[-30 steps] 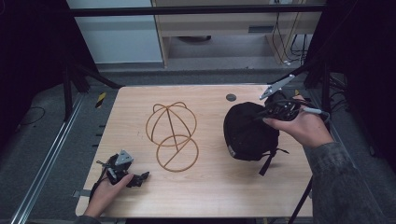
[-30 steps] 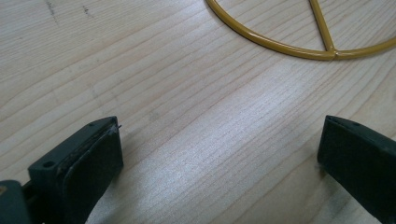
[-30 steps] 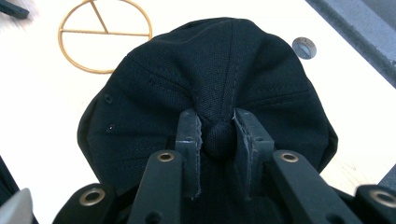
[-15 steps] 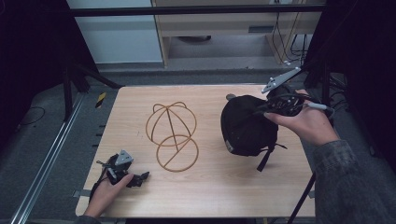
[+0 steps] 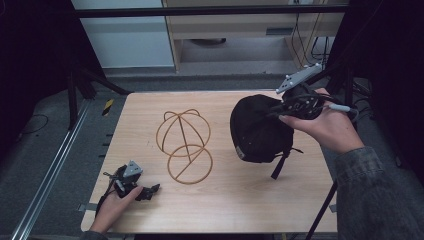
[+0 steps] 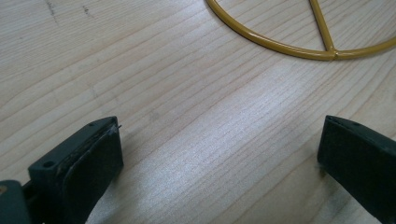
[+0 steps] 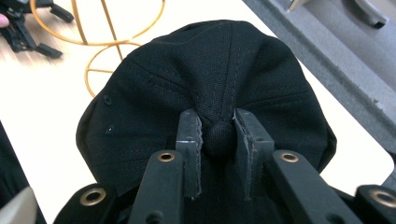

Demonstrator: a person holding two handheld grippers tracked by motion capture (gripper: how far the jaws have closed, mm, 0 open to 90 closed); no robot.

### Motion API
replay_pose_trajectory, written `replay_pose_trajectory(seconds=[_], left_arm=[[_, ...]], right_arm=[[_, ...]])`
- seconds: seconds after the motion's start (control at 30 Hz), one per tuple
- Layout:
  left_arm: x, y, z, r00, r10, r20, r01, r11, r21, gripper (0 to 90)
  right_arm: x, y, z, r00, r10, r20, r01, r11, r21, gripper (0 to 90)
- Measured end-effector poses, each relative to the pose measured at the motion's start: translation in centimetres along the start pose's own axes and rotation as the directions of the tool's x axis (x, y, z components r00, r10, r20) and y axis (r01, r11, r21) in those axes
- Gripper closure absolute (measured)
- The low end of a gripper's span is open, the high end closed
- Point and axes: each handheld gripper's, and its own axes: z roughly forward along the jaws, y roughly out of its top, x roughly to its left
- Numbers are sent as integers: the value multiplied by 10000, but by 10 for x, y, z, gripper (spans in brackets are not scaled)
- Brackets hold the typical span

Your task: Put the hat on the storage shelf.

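- Cap [image 7: 205, 88] lifted — my right gripper [image 7: 220, 135] pinches its top button.
- Next: carry toward nine o'clock, settle over wire stand [image 5: 184, 145].
- Left gripper [image 6: 219, 163] spread, idle on table [image 5: 250, 200].

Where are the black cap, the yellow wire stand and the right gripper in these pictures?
black cap [image 5: 257, 132]: high view, on its crown.
yellow wire stand [image 5: 190, 164]: high view, on its base ring.
right gripper [image 7: 218, 128]: right gripper view, between its fingertips, at the cap's top button.

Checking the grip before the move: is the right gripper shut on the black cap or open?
Shut on it. The right gripper pinches the top button of the black cap between its jaws.
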Motion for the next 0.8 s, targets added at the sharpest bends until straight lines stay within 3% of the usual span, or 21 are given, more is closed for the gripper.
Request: replay_pose_trajectory(seconds=[0.3,0.8], left_arm=[[0,0,0,10000,2,-1,-2,10000,-2,0],[0,0,0,10000,-3,-1,3,10000,-5,0]], right_arm=[[11,13,-13,9997,-249,-45,245,9974,-677,734],[28,31,-20,9968,-794,-61,785,9925,-932,734]])
